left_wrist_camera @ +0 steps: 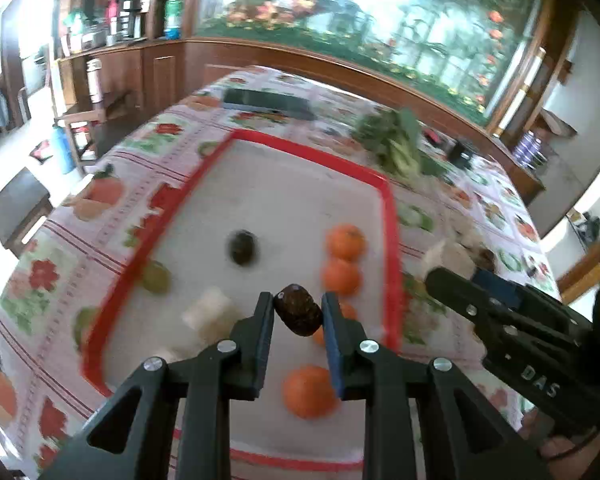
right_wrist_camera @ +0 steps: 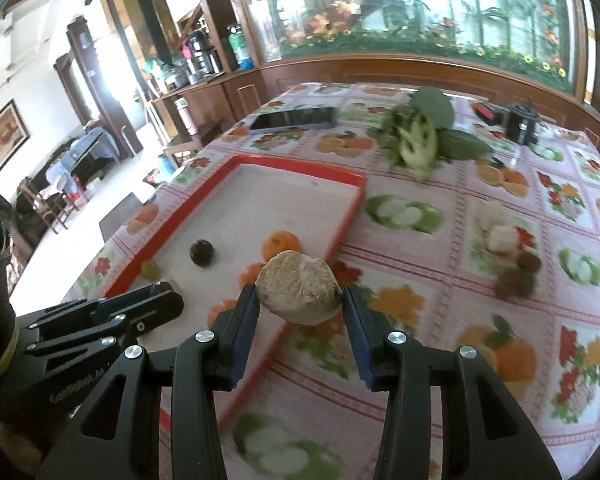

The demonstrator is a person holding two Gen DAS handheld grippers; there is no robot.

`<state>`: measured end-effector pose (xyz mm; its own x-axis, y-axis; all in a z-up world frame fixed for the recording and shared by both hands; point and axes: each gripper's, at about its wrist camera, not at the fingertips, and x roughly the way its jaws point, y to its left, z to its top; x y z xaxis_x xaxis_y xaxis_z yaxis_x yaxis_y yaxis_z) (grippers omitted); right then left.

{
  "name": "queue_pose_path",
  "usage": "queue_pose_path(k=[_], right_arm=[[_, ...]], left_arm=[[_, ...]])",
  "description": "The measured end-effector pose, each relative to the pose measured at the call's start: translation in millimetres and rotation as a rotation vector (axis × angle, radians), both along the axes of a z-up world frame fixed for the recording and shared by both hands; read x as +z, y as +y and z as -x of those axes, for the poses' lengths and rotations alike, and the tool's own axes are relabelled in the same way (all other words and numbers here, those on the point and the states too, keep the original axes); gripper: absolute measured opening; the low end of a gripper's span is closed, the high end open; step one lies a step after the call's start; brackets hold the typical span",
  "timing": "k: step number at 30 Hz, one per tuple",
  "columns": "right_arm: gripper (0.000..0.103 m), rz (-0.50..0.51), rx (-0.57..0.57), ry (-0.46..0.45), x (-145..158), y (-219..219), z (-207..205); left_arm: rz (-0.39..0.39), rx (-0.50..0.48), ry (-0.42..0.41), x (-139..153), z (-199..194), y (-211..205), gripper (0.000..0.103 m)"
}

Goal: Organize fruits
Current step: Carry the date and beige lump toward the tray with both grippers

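My left gripper (left_wrist_camera: 297,312) is shut on a small dark brown fruit (left_wrist_camera: 298,315) above the near part of a red-rimmed tray (left_wrist_camera: 236,136). On the tray lie several oranges (left_wrist_camera: 345,241), another dark fruit (left_wrist_camera: 242,247), a green fruit (left_wrist_camera: 156,277) and pale chunks (left_wrist_camera: 212,314). My right gripper (right_wrist_camera: 300,304) is shut on a round beige fruit (right_wrist_camera: 298,293), held over the tray's (right_wrist_camera: 300,168) right rim. The right gripper (left_wrist_camera: 452,280) also shows in the left wrist view, at the tray's right, and the left gripper (right_wrist_camera: 168,296) appears at lower left in the right wrist view.
A fruit-print tablecloth (right_wrist_camera: 480,320) covers the table. Leafy greens (right_wrist_camera: 420,136) lie beyond the tray, a phone (right_wrist_camera: 296,119) further back, a black jar (right_wrist_camera: 520,124) at far right. Pale and brown fruits (right_wrist_camera: 508,256) sit on the cloth to the right.
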<state>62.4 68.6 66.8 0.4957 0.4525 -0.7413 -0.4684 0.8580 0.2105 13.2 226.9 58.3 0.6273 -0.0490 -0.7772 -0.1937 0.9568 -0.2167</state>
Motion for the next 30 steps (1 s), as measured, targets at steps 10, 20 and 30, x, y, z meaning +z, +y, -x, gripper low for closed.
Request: queue_pose_path(k=[10,20,30], right_arm=[[0.042,0.025,0.058,0.002,-10.4,51.0,-23.5],[0.042,0.104,0.151,-0.005,-34.4,95.7,-32.0],[0.042,0.147,0.182,0.021,-52.2,104.9,-36.9]], left_arm=[[-0.044,0.104,0.025,-5.3,-32.5,52.5,0.027],[-0.054,0.137,0.067,-18.5,-75.4,69.4,0.027],[-0.056,0.138,0.128,-39.6,-106.1,70.5,0.027]])
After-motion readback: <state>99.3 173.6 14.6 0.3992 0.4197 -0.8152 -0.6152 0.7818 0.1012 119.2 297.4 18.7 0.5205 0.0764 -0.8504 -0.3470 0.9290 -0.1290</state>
